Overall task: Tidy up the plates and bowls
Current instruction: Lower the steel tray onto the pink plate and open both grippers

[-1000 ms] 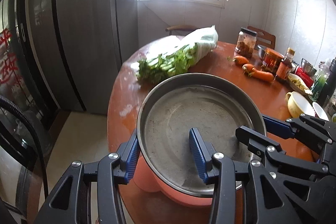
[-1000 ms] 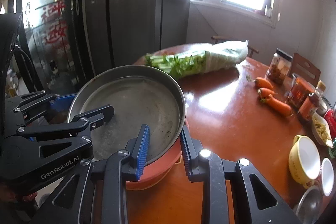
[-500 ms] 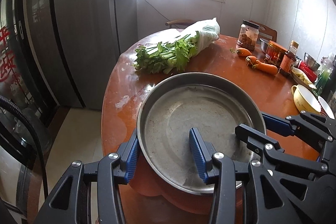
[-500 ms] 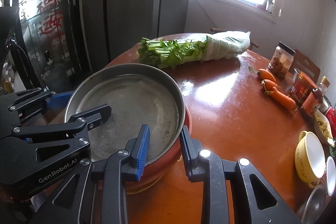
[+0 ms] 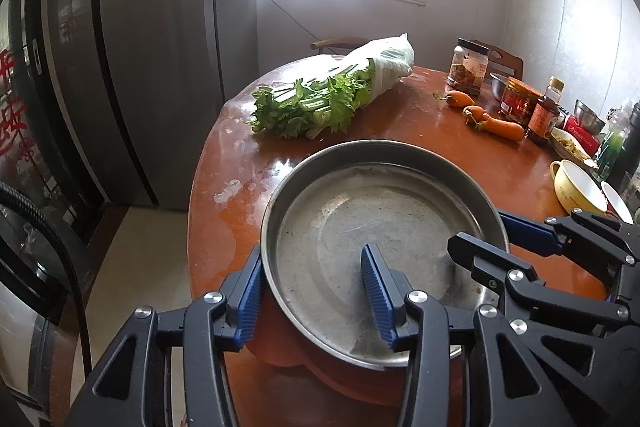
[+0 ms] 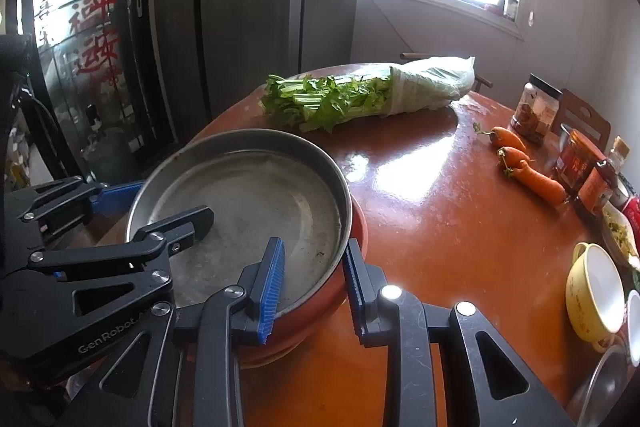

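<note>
Gripping opposite rims, both tongs carry a steel pan [image 5: 376, 251] nested in an orange bowl [image 6: 320, 311] over the desk [image 6: 440, 227] edge. Left tongs [image 5: 316, 299] straddle the near-left rim, one pad inside the pan, one outside; right tongs [image 6: 312, 279] are clamped on the pan-and-bowl wall. Judgement: stiff, light-ish metal, slick surface, so the stack may shift w/ tilt. Keep level; rim is the best hold, opp. sides. Plastic bowl likely tough, not fragile.
</note>
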`<state>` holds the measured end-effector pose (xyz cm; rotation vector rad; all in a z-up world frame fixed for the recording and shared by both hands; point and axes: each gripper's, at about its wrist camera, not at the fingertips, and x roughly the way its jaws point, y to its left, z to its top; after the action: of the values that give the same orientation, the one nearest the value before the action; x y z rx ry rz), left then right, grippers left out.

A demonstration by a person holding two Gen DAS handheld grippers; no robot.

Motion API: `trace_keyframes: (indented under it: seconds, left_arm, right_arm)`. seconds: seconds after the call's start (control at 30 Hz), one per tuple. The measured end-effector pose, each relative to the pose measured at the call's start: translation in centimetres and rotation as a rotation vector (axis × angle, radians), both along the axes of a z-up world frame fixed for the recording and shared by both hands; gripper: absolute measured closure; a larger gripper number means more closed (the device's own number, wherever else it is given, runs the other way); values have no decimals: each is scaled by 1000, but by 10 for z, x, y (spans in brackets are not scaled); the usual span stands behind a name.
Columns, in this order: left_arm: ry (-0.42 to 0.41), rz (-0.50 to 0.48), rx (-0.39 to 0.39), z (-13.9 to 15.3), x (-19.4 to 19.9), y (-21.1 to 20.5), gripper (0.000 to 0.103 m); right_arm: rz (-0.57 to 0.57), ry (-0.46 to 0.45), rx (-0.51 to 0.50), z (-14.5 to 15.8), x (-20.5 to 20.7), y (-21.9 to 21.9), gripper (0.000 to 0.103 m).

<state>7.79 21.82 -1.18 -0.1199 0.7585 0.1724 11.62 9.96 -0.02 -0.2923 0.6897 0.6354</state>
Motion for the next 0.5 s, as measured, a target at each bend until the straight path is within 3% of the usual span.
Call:
trace_keyframes:
  seconds: [0.5]
  left_arm:
    - [0,-9,20,3,-3,-7,46]
  right_arm:
    - [-39,-12,26,11,-3,-18,64]
